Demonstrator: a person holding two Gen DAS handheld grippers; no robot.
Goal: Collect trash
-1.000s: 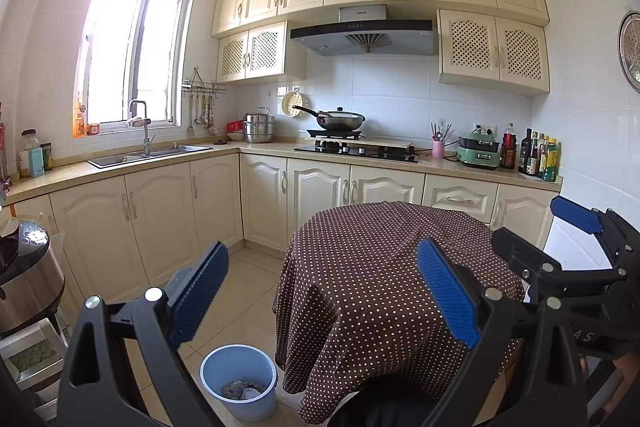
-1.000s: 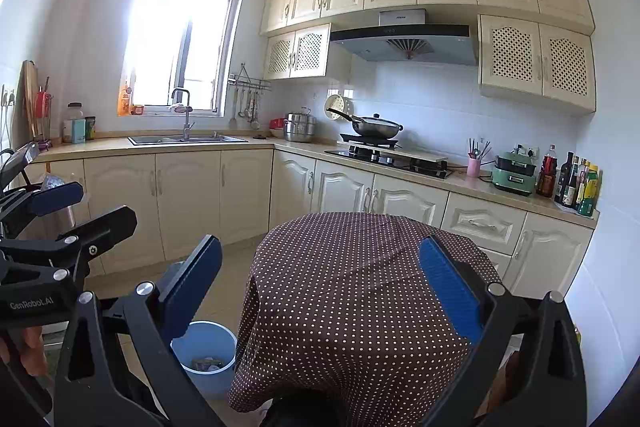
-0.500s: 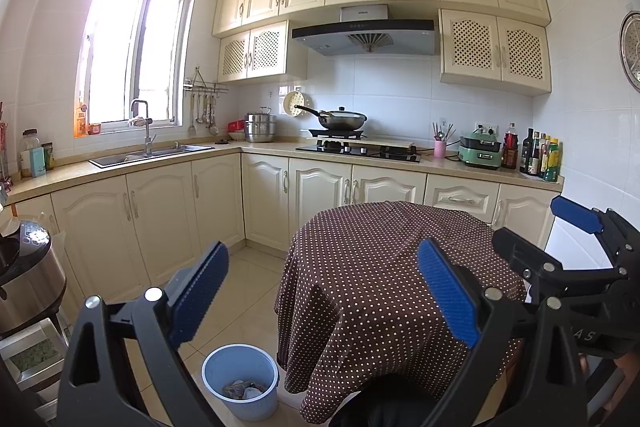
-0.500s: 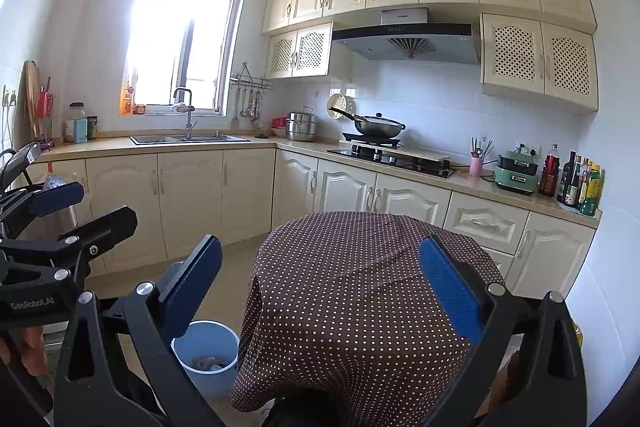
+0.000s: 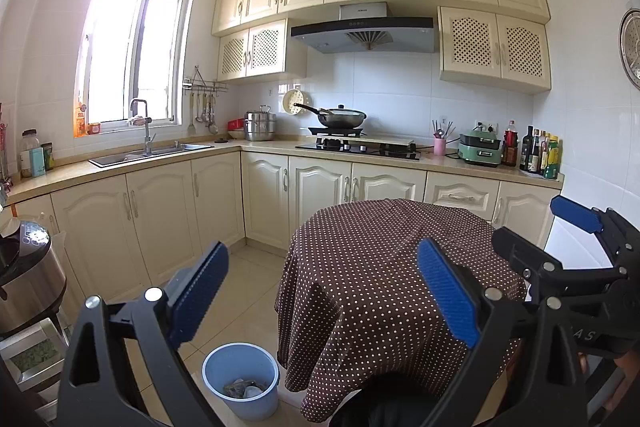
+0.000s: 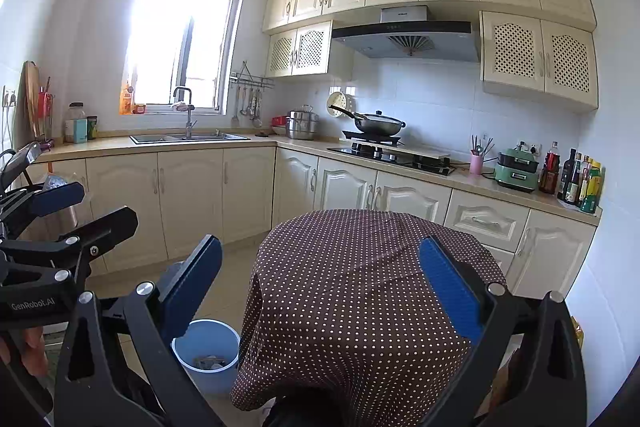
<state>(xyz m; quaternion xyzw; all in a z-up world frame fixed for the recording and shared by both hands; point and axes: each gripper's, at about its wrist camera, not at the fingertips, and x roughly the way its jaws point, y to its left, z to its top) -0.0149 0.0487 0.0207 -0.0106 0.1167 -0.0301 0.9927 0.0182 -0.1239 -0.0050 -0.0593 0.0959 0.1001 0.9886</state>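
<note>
Left gripper (image 5: 322, 297) and right gripper (image 6: 320, 293) both spread wide, holding nothing, over the table (image 5: 384, 247). Bin (image 5: 240, 385) on floor at table's 8 o'clock, trash (image 5: 245, 389) inside.

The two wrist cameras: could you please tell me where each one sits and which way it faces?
Left wrist: on the left claw, facing the dotted table and stove counter; the right claw shows at its right edge.
Right wrist: on the right claw, same heading; the left claw shows at its left edge.
Shared: table, blue bin, both claws open.
</note>
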